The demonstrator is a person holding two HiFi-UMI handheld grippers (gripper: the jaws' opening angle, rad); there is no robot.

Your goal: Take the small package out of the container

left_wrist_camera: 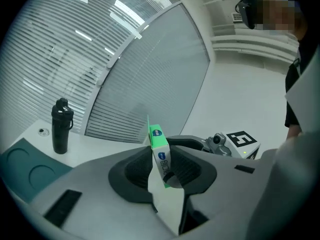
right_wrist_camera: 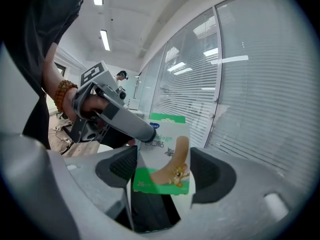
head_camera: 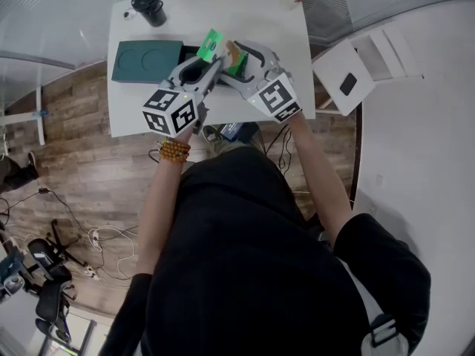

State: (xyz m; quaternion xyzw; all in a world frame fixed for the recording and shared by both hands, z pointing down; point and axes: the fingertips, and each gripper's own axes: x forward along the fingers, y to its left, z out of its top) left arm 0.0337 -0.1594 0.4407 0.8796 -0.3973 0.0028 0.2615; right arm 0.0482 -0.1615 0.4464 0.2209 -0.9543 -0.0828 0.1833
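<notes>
A person in dark clothing stands at a white desk with a gripper in each hand, both raised and meeting above the desk's middle. Between them is the small package, a flat green and white box with a cartoon plaster printed on its face, held in the air clear of the desk. The left gripper has its jaws clamped on the package's thin sides near an upper corner; in the left gripper view the box shows edge-on between the dark pads. The right gripper has its jaws closed on the same package across its broad face, with one left jaw lying over the top left corner. A dark green container lies on the desk just to the left, below the package. A black bottle stands behind it. A beaded bracelet circles the left wrist.
</notes>
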